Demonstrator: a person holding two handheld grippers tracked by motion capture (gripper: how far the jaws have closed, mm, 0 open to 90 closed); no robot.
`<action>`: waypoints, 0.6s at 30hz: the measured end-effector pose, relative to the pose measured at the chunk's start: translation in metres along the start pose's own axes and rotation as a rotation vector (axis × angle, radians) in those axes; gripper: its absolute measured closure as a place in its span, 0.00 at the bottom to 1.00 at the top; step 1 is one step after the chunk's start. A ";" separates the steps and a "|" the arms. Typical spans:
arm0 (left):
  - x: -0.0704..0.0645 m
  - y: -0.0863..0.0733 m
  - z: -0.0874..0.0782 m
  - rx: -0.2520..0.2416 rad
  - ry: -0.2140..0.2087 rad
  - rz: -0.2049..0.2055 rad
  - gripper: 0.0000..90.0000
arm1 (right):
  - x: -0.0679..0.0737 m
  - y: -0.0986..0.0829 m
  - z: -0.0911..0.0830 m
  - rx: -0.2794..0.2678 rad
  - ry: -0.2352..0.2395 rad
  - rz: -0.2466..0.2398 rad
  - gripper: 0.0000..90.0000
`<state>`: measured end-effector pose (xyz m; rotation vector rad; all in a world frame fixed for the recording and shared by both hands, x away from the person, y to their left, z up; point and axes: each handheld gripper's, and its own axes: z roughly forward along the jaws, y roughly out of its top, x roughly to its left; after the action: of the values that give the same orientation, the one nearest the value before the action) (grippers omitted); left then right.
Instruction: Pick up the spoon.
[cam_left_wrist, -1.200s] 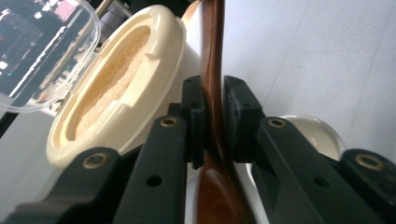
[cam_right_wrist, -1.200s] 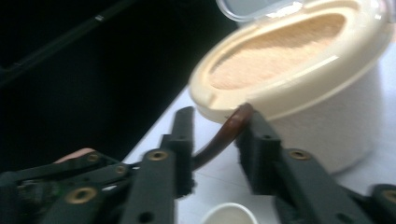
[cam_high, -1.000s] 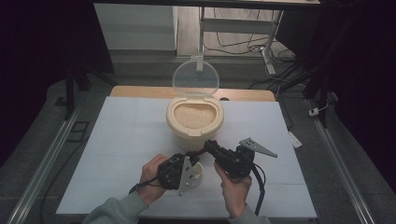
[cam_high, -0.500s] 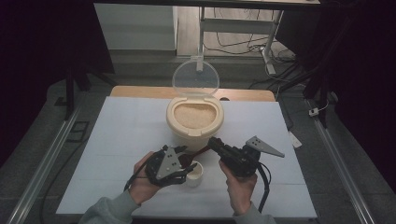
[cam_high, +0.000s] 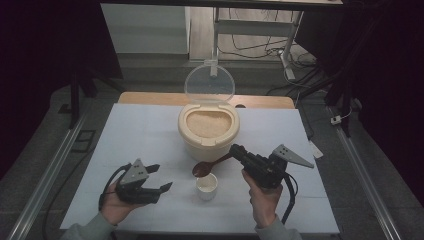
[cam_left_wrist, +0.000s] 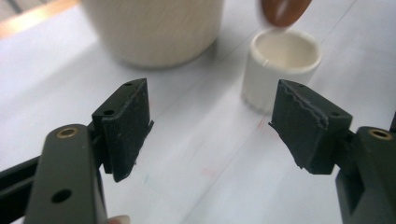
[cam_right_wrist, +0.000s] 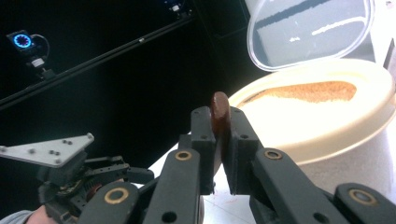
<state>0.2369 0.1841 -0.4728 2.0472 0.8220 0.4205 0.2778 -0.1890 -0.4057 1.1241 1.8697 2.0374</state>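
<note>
Just above the small cup (cam_high: 207, 184), a brown spoon (cam_high: 209, 166) between right gripper (cam_high: 235, 150) fingers.

In the left gripper view the brown spoon (cam_left_wrist: 285, 10) is blurred and cut off by the top edge, as is the cream container (cam_left_wrist: 154, 28). In the right gripper view the clamped jaws hide most of the spoon (cam_right_wrist: 219, 114); its bowl is out of sight.

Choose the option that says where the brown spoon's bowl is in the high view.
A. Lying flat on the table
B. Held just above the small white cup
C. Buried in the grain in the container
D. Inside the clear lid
B: the right gripper holds the brown spoon by its handle, its bowl just above the small white cup.
</note>
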 end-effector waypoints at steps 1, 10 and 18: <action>0.003 -0.005 -0.003 0.003 -0.002 -0.019 0.30 | 0.000 0.001 -0.001 -0.005 0.004 -0.002 0.93; 0.024 -0.041 -0.019 0.045 0.046 -0.113 0.22 | -0.007 0.013 -0.014 -0.043 0.017 -0.007 0.93; 0.029 -0.050 -0.020 0.057 0.045 -0.142 0.16 | -0.013 0.021 -0.023 -0.070 0.022 -0.020 0.93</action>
<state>0.2268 0.2362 -0.5023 2.0222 1.0101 0.3681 0.2808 -0.2193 -0.3907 1.0653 1.7969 2.0950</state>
